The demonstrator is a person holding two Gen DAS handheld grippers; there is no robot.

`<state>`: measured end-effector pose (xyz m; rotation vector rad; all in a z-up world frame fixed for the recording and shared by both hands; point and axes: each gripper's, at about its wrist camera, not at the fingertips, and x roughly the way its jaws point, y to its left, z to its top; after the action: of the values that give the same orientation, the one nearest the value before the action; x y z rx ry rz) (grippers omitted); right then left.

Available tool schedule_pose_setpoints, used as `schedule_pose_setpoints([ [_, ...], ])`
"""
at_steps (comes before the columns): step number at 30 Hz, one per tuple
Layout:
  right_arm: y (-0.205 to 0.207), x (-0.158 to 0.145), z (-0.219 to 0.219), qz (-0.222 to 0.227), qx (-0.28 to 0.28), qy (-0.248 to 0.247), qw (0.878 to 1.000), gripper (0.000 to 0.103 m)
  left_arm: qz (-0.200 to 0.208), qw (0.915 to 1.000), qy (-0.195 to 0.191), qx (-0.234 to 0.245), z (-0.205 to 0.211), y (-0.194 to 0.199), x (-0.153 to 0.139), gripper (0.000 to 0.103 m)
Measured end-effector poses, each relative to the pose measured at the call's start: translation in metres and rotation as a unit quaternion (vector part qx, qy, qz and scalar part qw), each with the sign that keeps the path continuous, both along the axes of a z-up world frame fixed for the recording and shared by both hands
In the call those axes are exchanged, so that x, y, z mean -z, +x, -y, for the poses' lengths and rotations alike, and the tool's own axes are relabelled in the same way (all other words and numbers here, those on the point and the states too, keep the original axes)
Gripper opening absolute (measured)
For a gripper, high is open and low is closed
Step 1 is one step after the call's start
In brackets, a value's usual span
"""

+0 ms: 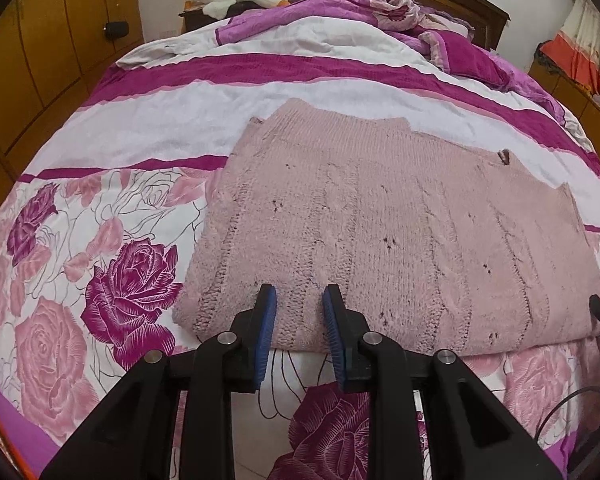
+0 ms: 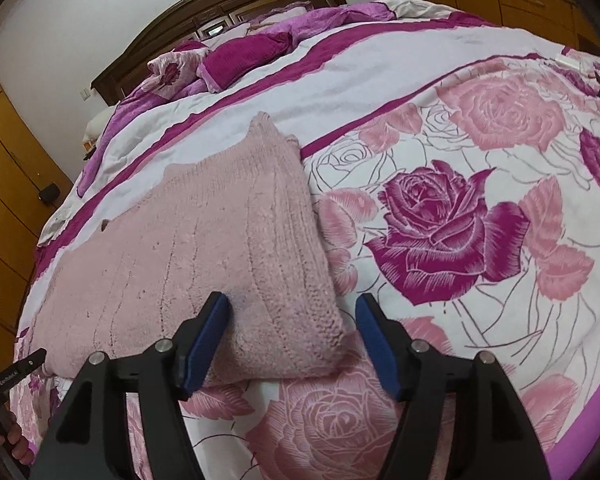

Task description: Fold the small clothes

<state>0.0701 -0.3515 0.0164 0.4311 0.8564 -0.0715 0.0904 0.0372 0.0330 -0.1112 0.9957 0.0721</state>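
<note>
Your pale pink chunky cable-knit sweater [image 1: 384, 240] lies flat and already doubled over on the rose-printed pink and white bed cover [image 1: 100, 264], its near edge just ahead of both tools. Your left hand-held gripper [image 1: 299, 300] shows a narrow gap between its blue pads, with knit visible in that gap; whether it pinches the edge or merely sits over it, you cannot tell from here. Your right hand-held gripper [image 2: 291, 312] stands wide apart and holds nothing, straddling the sweater's near right corner. Expect thick, soft, floppy fabric with some weight, likely to sag and stretch. Take it at the two near corners, biting through all layers, and lift evenly.
</note>
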Motion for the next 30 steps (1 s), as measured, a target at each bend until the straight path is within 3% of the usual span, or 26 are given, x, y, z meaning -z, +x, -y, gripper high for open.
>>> schedule_pose_setpoints([
  [30,0.018,0.008,-0.019,0.0,-0.044,0.039,0.998,0.072,0.0,1.0,-0.003,-0.005,-0.001,0.0,0.002,0.004],
])
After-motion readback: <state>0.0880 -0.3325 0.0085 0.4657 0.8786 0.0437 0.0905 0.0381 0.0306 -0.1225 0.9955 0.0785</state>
